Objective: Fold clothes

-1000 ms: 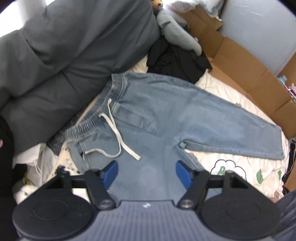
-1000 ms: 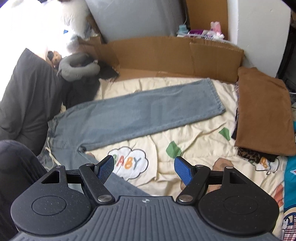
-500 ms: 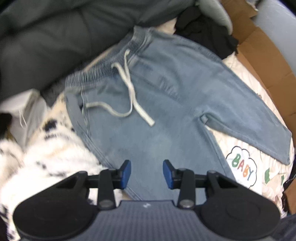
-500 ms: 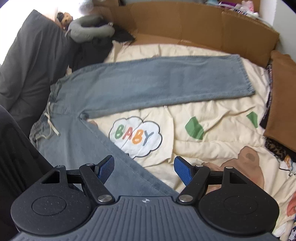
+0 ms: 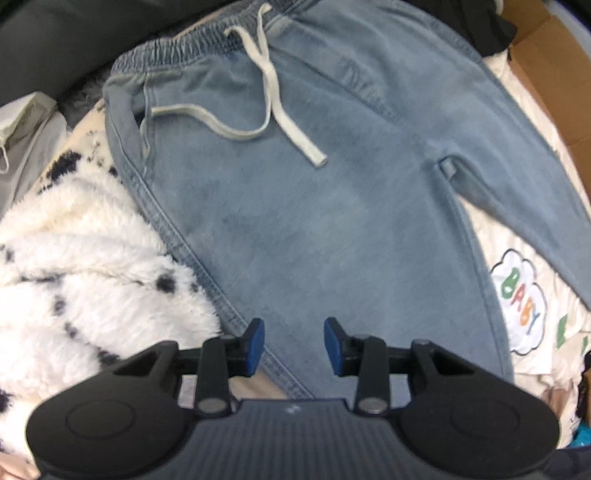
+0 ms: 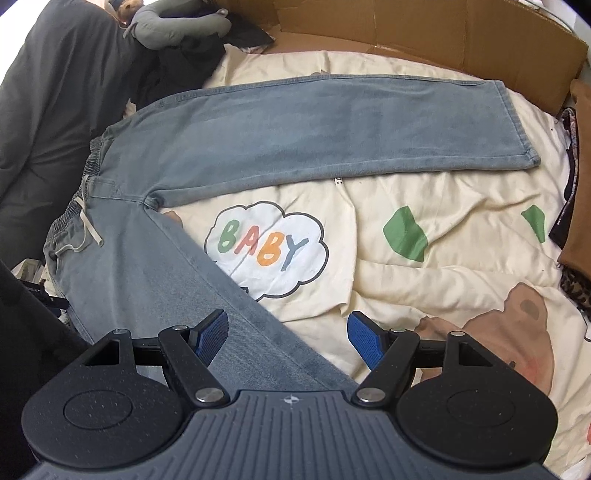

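Here, at the far left of the left wrist view, a fluffy white blanket with black spots [image 5: 85,280] lies against the outer side seam of the light-blue denim trousers with an elastic waistband [image 5: 314,192], which are spread flat on the cream bedsheet printed with a "BABY" cloud [image 6: 406,295]. A cream drawstring [image 5: 273,92] trails loosely from the waistband across the denim. The left gripper [image 5: 293,345] hovers over the near leg by that seam, its blue-padded jaws parted with a narrow gap and holding nothing. Further right, the right gripper [image 6: 288,338] hangs over the same leg's inner edge, jaws spread wide and empty. The other leg stretches toward brown cardboard sheets [image 6: 443,33] at the far side.
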### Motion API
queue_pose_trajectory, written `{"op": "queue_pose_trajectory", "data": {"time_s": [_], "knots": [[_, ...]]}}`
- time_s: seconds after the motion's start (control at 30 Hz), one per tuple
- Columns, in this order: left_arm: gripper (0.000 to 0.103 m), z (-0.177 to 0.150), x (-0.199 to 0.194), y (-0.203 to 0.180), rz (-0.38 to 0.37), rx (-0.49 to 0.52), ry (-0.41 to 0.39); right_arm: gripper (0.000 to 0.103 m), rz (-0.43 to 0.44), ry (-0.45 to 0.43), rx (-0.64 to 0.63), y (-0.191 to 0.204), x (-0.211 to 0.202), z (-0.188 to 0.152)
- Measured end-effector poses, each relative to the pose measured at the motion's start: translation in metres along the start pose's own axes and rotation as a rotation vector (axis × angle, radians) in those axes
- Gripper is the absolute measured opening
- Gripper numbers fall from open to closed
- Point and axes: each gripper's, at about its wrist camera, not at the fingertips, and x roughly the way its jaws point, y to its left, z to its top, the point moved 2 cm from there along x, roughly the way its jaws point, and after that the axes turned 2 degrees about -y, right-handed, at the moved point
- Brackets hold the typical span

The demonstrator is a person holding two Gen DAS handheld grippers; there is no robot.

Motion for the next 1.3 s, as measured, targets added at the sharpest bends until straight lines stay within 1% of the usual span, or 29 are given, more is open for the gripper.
{"op": "queue_pose_trajectory", "data": {"time_s": [0.07,0.17,0.33,0.43,0.5,0.63,0.7,0.77,0.83,0.87,0.9,0.93,1.0,1.07,1.1,1.23,1.3], "knots": [[0.047,-0.003,0.007,-0.002,0.032,0.024,0.002,0.077,0.0,0.007,-0.011,0.001,0.004,0.0],[0.047,-0.007,0.02,-0.002,0.032,0.015,0.031,0.077,-0.005,0.023,-0.035,0.001,0.01,-0.003],[0.048,-0.013,0.043,0.003,0.088,0.023,0.057,0.077,-0.012,0.035,-0.023,-0.003,0.014,-0.008],[0.055,-0.015,0.05,0.002,0.112,0.046,0.057,0.077,-0.014,0.041,-0.024,-0.003,0.015,-0.009],[0.062,-0.017,0.054,0.0,0.121,0.061,0.06,0.077,-0.014,0.046,-0.027,-0.002,0.017,-0.009],[0.067,-0.02,0.065,0.0,0.135,0.083,0.068,0.077,-0.016,0.05,-0.03,-0.002,0.018,-0.009],[0.069,-0.02,0.069,0.005,0.133,0.076,0.051,0.077,-0.015,0.048,-0.027,-0.002,0.018,-0.01],[0.069,-0.019,0.069,0.011,0.109,0.045,0.011,0.077,-0.015,0.049,-0.024,-0.003,0.018,-0.011],[0.067,-0.018,0.064,0.016,0.078,0.013,-0.025,0.077,-0.018,0.055,-0.026,-0.004,0.018,-0.012],[0.061,-0.018,0.061,0.019,0.063,-0.001,-0.042,0.077,-0.019,0.056,-0.027,-0.004,0.018,-0.013],[0.052,-0.017,0.057,0.022,0.046,-0.018,-0.058,0.077,-0.019,0.057,-0.027,-0.004,0.017,-0.013],[0.048,-0.017,0.053,0.026,0.028,-0.038,-0.075,0.077,-0.017,0.057,-0.025,-0.004,0.017,-0.014],[0.028,-0.015,0.043,0.035,-0.024,-0.091,-0.104,0.077,-0.009,0.06,-0.021,-0.004,0.018,-0.014],[0.021,-0.014,0.034,0.044,-0.088,-0.137,-0.129,0.077,0.001,0.067,-0.024,-0.001,0.02,-0.015],[0.018,-0.013,0.031,0.046,-0.103,-0.142,-0.137,0.077,0.007,0.071,-0.029,0.001,0.021,-0.015],[0.017,-0.012,0.029,0.048,-0.108,-0.13,-0.135,0.076,0.035,0.084,-0.061,0.013,0.025,-0.019],[0.019,-0.012,0.032,0.048,-0.101,-0.129,-0.128,0.076,0.051,0.093,-0.083,0.019,0.027,-0.021]]}}
